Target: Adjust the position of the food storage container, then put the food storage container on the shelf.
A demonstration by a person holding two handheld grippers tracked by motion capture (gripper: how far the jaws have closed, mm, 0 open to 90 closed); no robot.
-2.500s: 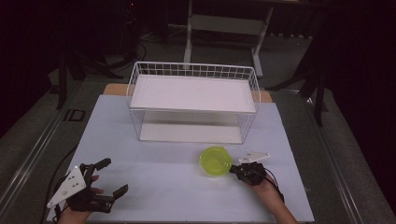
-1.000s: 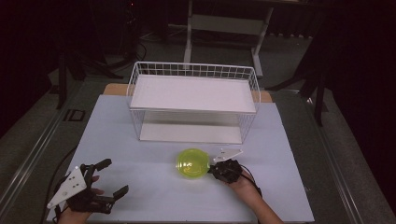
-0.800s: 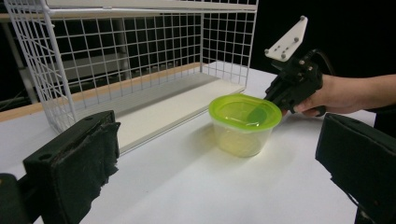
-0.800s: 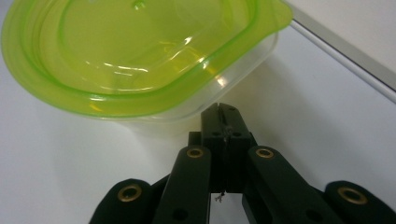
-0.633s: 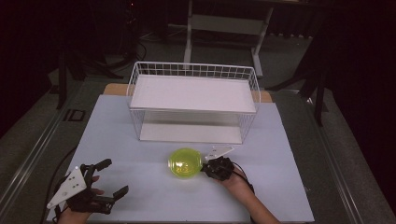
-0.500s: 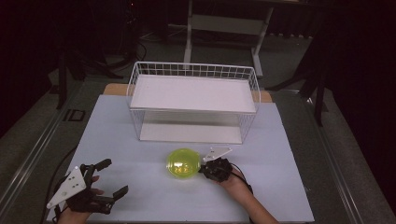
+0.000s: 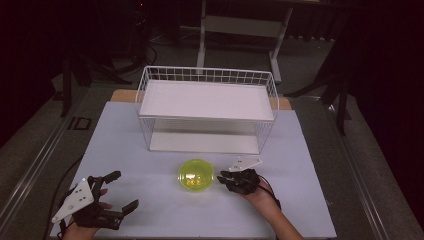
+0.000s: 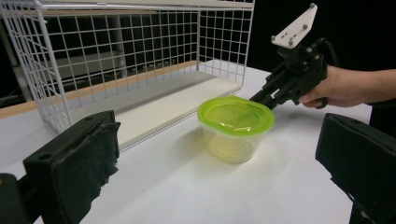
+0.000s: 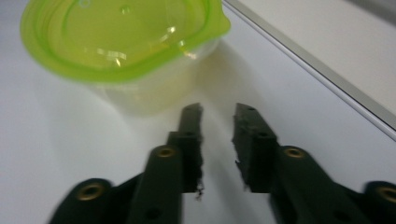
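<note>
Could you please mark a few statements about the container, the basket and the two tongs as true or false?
1. The green-lidded container stands on the table in front of the wire basket. True.
2. The right tongs are clamped on the container's lid. False: their jaws have just been opening, nothing is between them, and they sit beside the container.
3. The container's lid is off. False: the lid is on.
4. The left tongs are open and hold nothing. True.
5. The container sits inside the wire basket. False: it is outside, on the table.
</note>
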